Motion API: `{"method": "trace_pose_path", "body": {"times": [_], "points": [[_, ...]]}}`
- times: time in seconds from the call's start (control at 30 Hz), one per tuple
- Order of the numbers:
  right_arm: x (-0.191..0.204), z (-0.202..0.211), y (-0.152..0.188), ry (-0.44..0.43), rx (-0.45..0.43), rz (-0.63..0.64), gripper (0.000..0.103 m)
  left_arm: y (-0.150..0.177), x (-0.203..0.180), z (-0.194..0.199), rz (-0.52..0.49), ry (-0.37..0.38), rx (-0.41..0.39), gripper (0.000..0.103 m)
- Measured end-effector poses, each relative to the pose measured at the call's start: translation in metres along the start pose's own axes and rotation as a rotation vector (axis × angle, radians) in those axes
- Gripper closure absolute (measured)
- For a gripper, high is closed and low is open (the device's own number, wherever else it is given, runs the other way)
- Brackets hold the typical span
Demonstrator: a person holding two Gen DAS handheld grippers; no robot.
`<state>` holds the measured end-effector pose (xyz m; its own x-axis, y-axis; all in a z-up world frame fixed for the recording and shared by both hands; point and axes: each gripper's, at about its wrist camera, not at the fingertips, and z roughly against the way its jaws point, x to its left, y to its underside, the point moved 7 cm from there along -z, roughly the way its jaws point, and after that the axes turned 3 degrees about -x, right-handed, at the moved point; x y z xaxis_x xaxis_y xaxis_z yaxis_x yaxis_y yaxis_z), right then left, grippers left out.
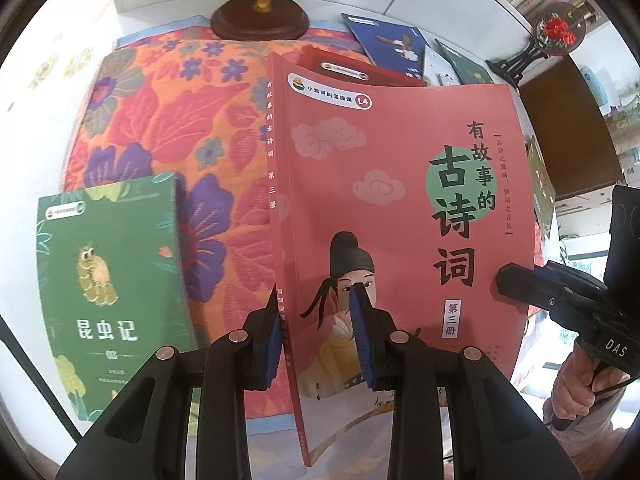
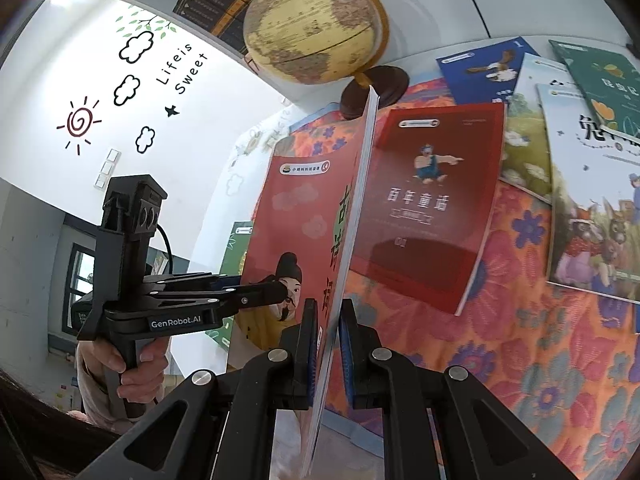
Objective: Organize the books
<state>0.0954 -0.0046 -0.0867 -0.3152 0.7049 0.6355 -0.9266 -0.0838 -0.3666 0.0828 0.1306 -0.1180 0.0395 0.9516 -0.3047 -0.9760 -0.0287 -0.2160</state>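
my left fingers [image 1: 322,336] and right fingers [image 2: 329,354] both pinch the pink book [image 1: 400,200], held upright above the bench [image 1: 152,112].

a poetry book [image 1: 400,208] is held above the cloth [image 1: 160,128]; an insect book [image 1: 108,280] lies left, a globe [image 1: 260,20] behind.

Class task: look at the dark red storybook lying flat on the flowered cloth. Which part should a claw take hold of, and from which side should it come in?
Probably the long free edge of the dark red storybook nearest the camera in the right wrist view. It lies flat on the flowered cloth, so a claw cannot straddle it from above; coming in low along the cloth and slipping one finger under that edge seems best. The far side is crowded by other books.
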Motion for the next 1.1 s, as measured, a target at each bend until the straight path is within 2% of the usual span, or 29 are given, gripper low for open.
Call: {"method": "trace_pose_path", "body": {"times": [0.47, 1.1], "points": [[0.053, -0.038, 0.0, -0.025, 0.031, 0.047, 0.092, 0.01, 0.061, 0.03, 0.062, -0.009, -0.032, 0.074], [0.102, -0.1, 0.006, -0.065, 0.106, 0.09, 0.092, 0.029, 0.142, 0.052, 0.16, -0.037, -0.062, 0.074]]}}
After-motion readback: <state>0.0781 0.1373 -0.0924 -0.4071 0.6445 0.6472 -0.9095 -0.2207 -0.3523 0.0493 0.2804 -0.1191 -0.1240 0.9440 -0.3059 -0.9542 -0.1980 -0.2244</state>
